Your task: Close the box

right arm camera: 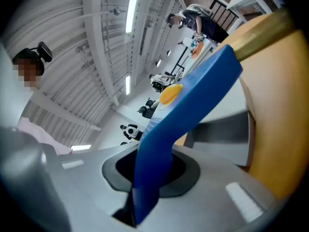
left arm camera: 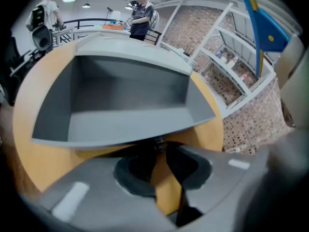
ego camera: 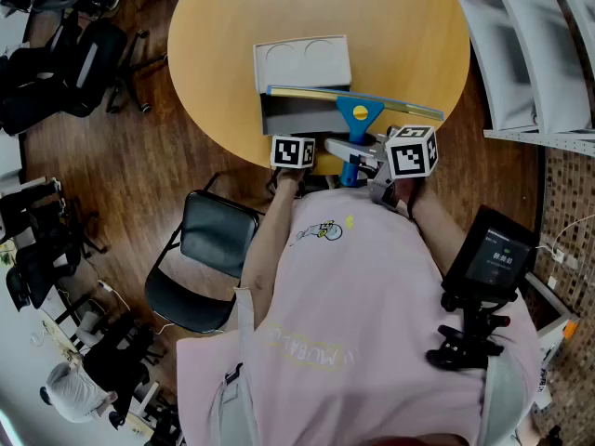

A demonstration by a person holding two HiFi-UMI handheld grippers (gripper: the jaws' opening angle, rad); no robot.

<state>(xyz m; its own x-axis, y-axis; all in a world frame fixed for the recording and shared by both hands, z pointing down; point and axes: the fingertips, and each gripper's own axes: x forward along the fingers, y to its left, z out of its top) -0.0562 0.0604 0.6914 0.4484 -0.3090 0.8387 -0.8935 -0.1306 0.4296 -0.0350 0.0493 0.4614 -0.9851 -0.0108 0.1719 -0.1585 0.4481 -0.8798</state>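
Note:
An open grey box [ego camera: 297,114] lies near the front edge of the round wooden table [ego camera: 223,26]; its pale lid [ego camera: 302,61] with two round dents spreads flat behind it. A blue squeegee [ego camera: 358,114] with a long blade hangs across the box's front and right. My right gripper [ego camera: 361,154] is shut on the squeegee handle [right arm camera: 188,100], which runs up between its jaws [right arm camera: 149,178]. My left gripper [ego camera: 296,139] is shut, tips together [left arm camera: 158,141] right at the box's near wall [left arm camera: 125,105], with nothing visibly between them. The squeegee [left arm camera: 268,33] shows at the upper right there.
A black chair [ego camera: 200,258] stands below the table at the left. White shelving [ego camera: 530,54] runs along the right side. Office chairs [ego camera: 65,54] crowd the upper left. A screen on a mount [ego camera: 493,258] sits at my right hip. People [left arm camera: 141,16] stand far behind the table.

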